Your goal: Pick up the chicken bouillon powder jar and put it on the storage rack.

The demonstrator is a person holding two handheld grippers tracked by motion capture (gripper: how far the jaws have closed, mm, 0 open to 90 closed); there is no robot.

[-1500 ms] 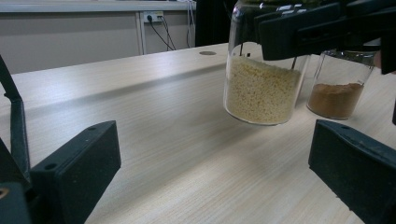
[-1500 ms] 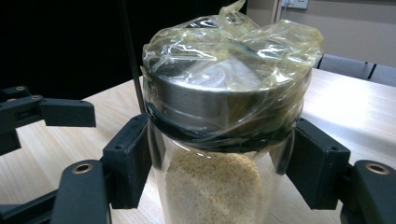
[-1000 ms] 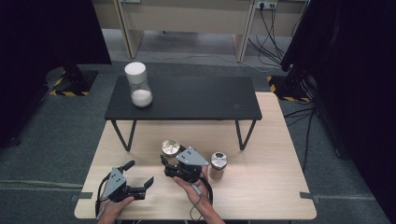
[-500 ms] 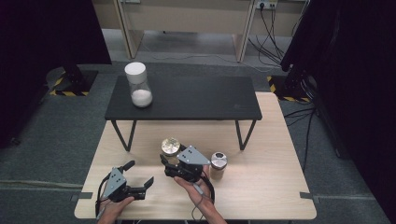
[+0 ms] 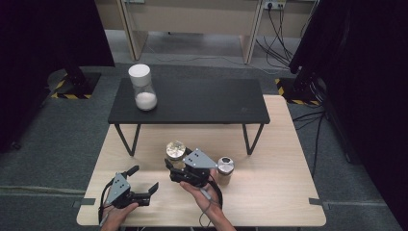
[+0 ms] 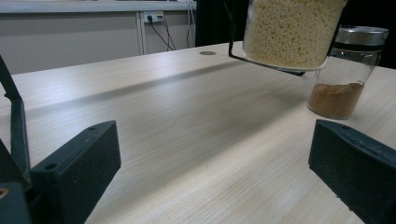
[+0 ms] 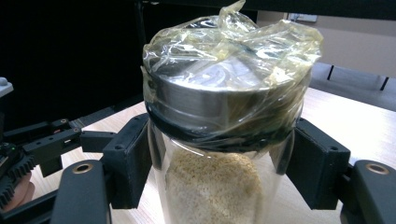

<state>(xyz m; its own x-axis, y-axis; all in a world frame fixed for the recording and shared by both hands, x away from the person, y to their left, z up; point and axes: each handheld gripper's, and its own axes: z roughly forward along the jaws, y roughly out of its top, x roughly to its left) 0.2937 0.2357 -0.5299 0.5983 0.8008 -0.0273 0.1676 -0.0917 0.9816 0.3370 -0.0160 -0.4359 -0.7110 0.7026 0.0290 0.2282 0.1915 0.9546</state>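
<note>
While my right gripper [image 7: 219, 186] clamped the film-wrapped jar of yellow grain [image 7: 219, 154] just below its steel lid, that jar hung clear of the wooden table [image 6: 187, 116], beside the spice jar of brown powder [image 6: 343, 70]. My left gripper [image 6: 210, 172] rested low over the tabletop, jaws wide, holding nothing.
</note>
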